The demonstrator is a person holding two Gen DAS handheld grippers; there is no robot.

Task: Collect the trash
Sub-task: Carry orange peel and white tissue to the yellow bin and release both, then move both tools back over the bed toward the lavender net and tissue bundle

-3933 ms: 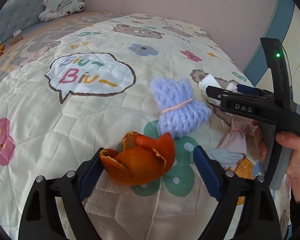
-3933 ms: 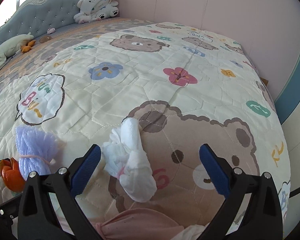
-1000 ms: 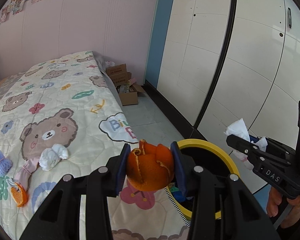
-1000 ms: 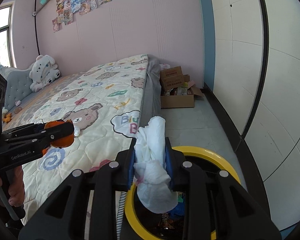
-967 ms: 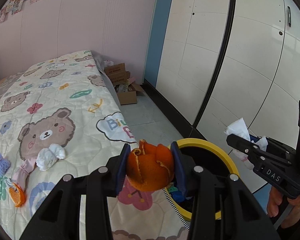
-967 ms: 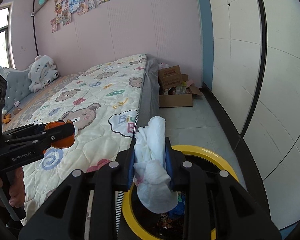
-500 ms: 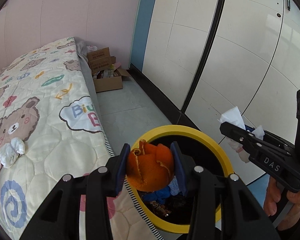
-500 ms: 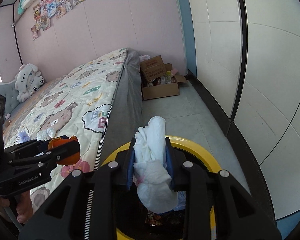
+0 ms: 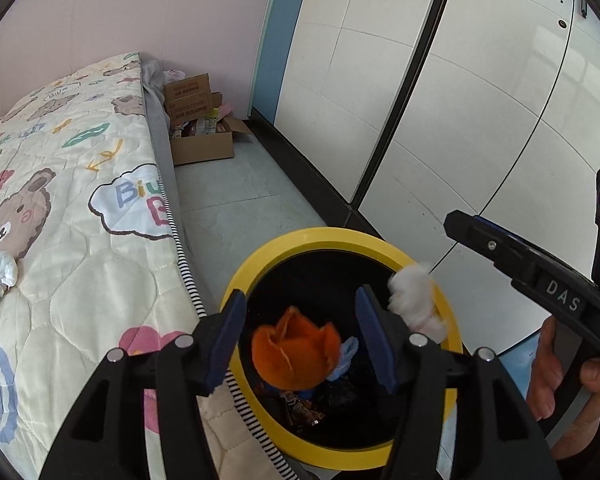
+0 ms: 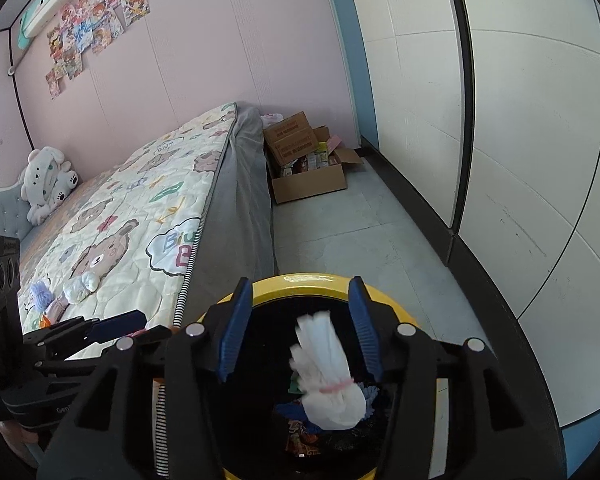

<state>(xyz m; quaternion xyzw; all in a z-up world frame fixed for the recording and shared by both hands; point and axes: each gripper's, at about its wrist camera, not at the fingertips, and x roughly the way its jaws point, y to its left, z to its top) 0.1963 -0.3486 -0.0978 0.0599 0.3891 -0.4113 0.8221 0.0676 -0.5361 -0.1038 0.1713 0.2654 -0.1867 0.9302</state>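
A black bin with a yellow rim (image 9: 300, 240) stands on the floor beside the bed; it also shows in the right wrist view (image 10: 300, 280). My left gripper (image 9: 300, 336) is open above the bin, and the orange peel (image 9: 296, 354) is loose between its fingers, dropping into the bin. My right gripper (image 10: 298, 326) is open above the bin, and the white tissue wad (image 10: 330, 380) tied with a pink band is falling in; the wad also shows in the left wrist view (image 9: 418, 304). Coloured trash lies at the bin's bottom.
The bed with a bear-print quilt (image 9: 60, 200) is at left, with a white wad (image 10: 80, 284), a purple wad (image 10: 40, 292) and other bits on it. A cardboard box (image 10: 308, 172) stands by the far wall. White wardrobe doors (image 9: 460, 100) are at right.
Both grippers opened over the bin. The orange peel and the white tissue wad left the fingers and are dropping into the bin.
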